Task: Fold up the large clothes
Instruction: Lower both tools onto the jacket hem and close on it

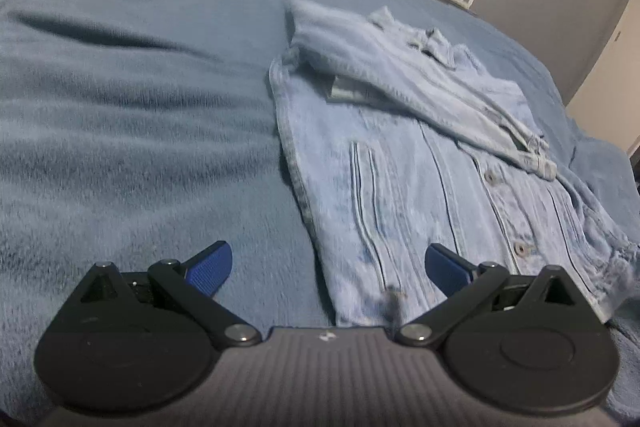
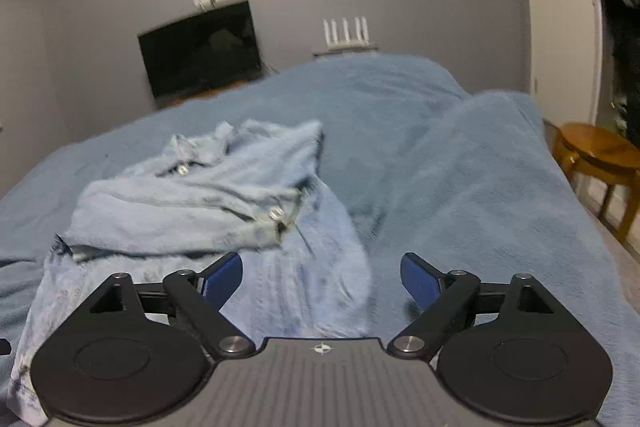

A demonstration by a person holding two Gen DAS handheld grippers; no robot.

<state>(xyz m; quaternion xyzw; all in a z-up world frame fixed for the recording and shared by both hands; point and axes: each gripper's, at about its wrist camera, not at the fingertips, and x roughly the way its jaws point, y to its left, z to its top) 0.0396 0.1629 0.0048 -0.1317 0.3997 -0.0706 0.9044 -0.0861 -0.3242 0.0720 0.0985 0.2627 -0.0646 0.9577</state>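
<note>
A light blue denim jacket lies front-up on the blue blanket, with one sleeve folded across its chest. In the left wrist view it fills the right half, and my left gripper hovers open above its near hem with nothing between the blue pads. In the right wrist view the jacket lies left of centre, its folded sleeve and cuff button on top. My right gripper stands open above the jacket's near right edge, holding nothing.
The blanket covers the whole bed and bulges into a ridge at the right. A dark screen and a white router stand by the far wall. A wooden stool is beside the bed at the right, near a white door.
</note>
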